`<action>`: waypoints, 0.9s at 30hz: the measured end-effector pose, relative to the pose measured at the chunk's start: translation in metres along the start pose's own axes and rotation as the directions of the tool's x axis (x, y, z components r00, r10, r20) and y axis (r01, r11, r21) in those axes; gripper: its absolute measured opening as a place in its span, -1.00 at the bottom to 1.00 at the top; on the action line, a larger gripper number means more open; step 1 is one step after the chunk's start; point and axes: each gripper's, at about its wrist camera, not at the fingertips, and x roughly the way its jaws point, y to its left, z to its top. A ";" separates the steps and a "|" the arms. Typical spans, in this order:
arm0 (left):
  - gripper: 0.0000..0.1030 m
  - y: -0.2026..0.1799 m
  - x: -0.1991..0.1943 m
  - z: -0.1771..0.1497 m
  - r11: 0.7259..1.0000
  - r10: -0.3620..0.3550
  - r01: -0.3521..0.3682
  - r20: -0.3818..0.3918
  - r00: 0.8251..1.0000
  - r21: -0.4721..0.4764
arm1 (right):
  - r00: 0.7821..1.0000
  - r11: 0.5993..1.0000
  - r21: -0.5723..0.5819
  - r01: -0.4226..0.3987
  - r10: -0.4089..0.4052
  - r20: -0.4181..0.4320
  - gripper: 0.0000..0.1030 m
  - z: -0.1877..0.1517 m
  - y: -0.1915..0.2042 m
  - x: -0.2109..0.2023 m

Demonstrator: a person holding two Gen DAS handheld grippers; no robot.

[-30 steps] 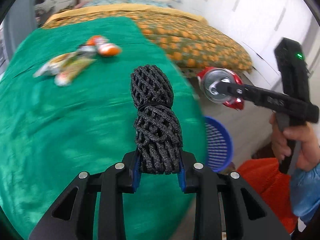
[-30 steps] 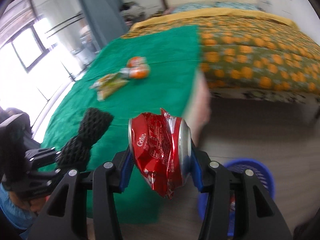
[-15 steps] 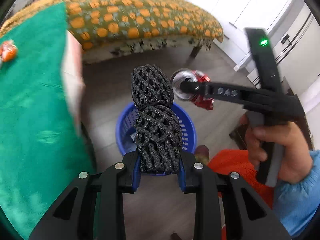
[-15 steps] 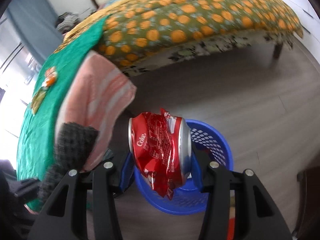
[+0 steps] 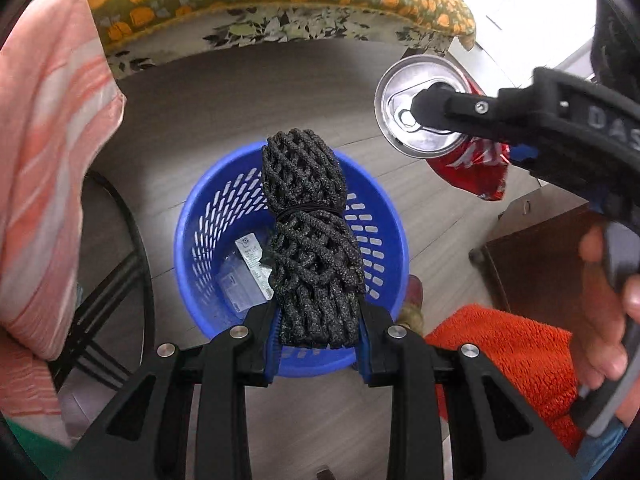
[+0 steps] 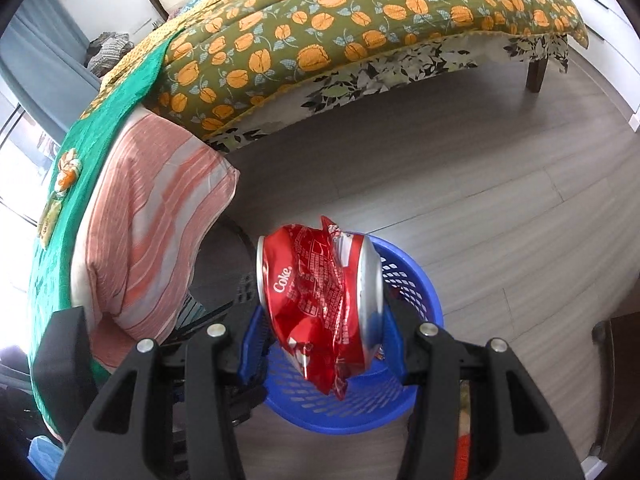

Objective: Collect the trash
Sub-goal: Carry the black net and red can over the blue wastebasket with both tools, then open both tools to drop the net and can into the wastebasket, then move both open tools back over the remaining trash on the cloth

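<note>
My left gripper [image 5: 318,344] is shut on a black foam net bundle [image 5: 310,236] tied by a band, hanging directly over a blue plastic basket [image 5: 200,216] on the floor. A clear wrapper with a white label [image 5: 246,276] lies inside the basket. My right gripper [image 6: 320,336] is shut on a crushed red Coke can [image 6: 316,300], above the basket's [image 6: 416,292] near side. From the left wrist view the can [image 5: 420,116] shows its silver top, up and right of the basket rim. More wrappers [image 6: 60,188] lie on the green cloth [image 6: 48,280].
A bed with an orange-flowered cover [image 6: 340,28] spans the back. A pink striped cloth [image 5: 44,160] hangs off the table edge at left, above black metal legs [image 5: 120,272]. An orange fuzzy sleeve [image 5: 512,360] and a dark wooden piece of furniture [image 5: 532,264] sit right of the basket.
Both grippers swung away from the green-covered table and came down over the blue basket, each keeping its load. The basket now fills the middle of the left wrist view.
</note>
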 end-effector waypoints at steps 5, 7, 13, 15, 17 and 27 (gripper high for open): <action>-0.44 0.001 0.016 0.002 1.000 -0.001 0.000 -0.018 1.000 -0.013 | 1.000 1.000 0.011 0.018 -0.018 -0.011 -0.07 0.002 -0.005 0.003; -0.44 0.001 0.021 0.002 1.000 0.000 -0.001 -0.024 1.000 -0.012 | 1.000 1.000 0.018 0.025 -0.025 -0.015 -0.06 0.002 -0.007 0.004; -0.33 -0.001 0.033 0.005 1.000 0.020 -0.020 -0.025 0.999 0.004 | 0.999 0.999 0.041 0.029 -0.029 -0.023 -0.01 0.002 -0.016 0.009; -0.05 0.000 0.035 0.007 0.999 0.050 -0.050 -0.014 0.999 0.009 | 0.999 0.998 0.056 0.031 -0.030 -0.021 0.13 0.002 -0.020 0.011; 0.29 0.004 0.038 0.009 0.999 0.041 -0.041 -0.010 0.999 0.002 | 1.000 0.997 0.074 0.028 -0.027 -0.008 0.34 0.002 -0.021 0.009; 0.44 -0.004 -0.026 -0.010 0.997 0.050 -0.055 0.092 0.995 0.045 | 0.993 0.994 0.094 0.061 -0.070 0.096 0.48 0.015 -0.017 -0.017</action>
